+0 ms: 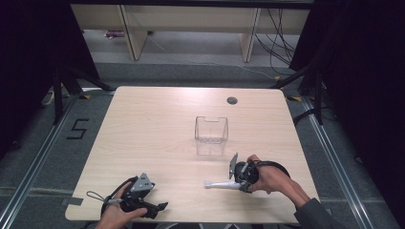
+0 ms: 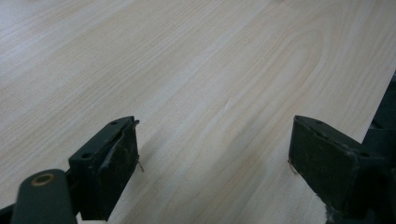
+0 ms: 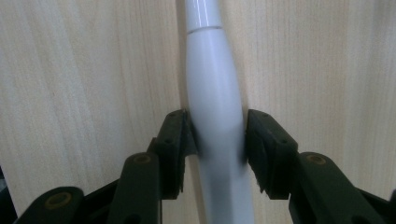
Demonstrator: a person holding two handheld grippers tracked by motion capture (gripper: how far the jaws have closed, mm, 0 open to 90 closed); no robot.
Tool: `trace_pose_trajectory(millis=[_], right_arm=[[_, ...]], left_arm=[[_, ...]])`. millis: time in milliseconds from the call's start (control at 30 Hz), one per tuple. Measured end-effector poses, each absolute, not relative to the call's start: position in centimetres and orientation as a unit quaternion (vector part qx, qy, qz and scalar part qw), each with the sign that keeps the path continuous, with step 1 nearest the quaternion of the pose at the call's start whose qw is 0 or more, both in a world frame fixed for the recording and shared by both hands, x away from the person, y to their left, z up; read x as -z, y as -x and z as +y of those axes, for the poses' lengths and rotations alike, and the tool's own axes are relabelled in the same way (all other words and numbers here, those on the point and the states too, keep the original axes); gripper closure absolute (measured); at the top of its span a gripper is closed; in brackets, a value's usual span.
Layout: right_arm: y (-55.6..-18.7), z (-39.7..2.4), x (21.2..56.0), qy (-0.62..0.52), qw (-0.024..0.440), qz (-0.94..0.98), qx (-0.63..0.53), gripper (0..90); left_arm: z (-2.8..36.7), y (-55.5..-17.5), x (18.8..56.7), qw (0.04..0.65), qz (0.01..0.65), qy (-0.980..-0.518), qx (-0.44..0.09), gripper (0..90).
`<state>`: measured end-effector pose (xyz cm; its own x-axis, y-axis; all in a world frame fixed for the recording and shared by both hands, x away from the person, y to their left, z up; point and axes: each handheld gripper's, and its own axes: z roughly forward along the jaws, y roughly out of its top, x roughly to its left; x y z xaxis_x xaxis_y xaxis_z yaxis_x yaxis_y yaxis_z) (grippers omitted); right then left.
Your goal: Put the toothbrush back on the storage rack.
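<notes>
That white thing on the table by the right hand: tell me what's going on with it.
A person at a wooden table holds a gripper in each hand. The right gripper has its jaws closed on a white handle-shaped object lying flat near the table's front edge. The left gripper rests over bare wood with its jaws wide apart, holding nothing. A clear plastic container stands empty near the middle, just beyond the right hand.
</notes>
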<state>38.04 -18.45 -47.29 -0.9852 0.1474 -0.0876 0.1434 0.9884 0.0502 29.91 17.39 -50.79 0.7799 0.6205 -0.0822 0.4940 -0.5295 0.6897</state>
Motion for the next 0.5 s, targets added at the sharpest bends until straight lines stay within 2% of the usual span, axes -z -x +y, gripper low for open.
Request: trace_pose_trajectory(millis=[433, 500], right_arm=[[-38.25, -17.81, 47.33, -0.068, 0.034, 0.997, -0.002, 63.9], [-38.17, -17.76, 47.3, -0.086, 0.021, 0.996, 0.01, 64.7]], left_arm=[[17.36, -29.89, 50.79, 0.365, 0.32, -0.87, -0.085, 15.2], [17.28, -29.82, 50.82, 0.374, 0.323, -0.866, -0.081, 15.2]])
